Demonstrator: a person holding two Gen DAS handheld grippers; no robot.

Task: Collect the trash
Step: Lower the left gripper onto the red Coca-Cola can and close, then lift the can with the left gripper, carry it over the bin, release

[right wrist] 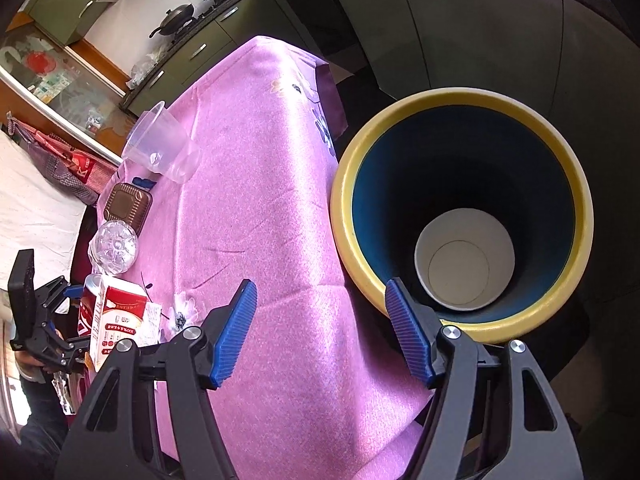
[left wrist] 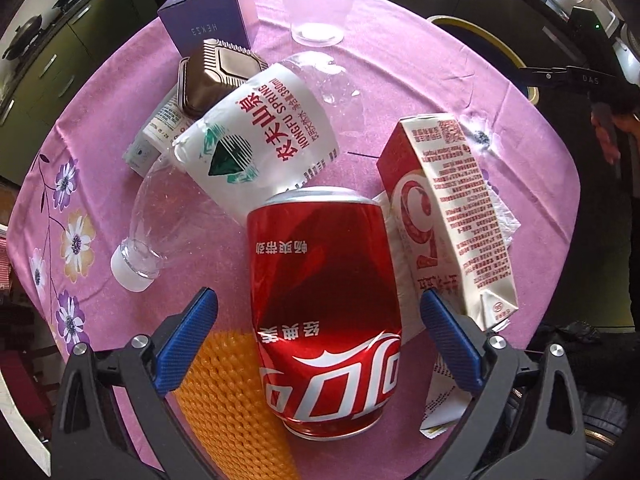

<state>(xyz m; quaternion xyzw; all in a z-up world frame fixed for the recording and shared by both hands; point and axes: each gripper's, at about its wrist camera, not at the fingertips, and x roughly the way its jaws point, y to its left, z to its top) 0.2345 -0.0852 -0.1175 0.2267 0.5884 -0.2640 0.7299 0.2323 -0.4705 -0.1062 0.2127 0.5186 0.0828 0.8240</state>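
Left tool (left wrist: 318, 344) hangs spread wide around the dented red soda can (left wrist: 324, 308) on the pink-clothed table (left wrist: 400, 80), pads not touching, while the right tool (right wrist: 320, 332), released and empty, hovers beside the yellow-rimmed blue bin (right wrist: 576, 184).

In the left wrist view, the cola can (left wrist: 324, 312) lies low in the centre on the tablecloth (left wrist: 400, 80), partly on a mesh mat (left wrist: 232, 400) at its left. The water bottle (left wrist: 240, 136) lies diagonally above it, its cap toward the lower left. A drink carton (left wrist: 448, 208) stands just right of the can. At top centre stands a plastic cup (left wrist: 316, 4), with a box (left wrist: 208, 12) to its left. In the right wrist view, the bin (right wrist: 460, 208) sits right of the table, a paper cup (right wrist: 464, 258) inside it.
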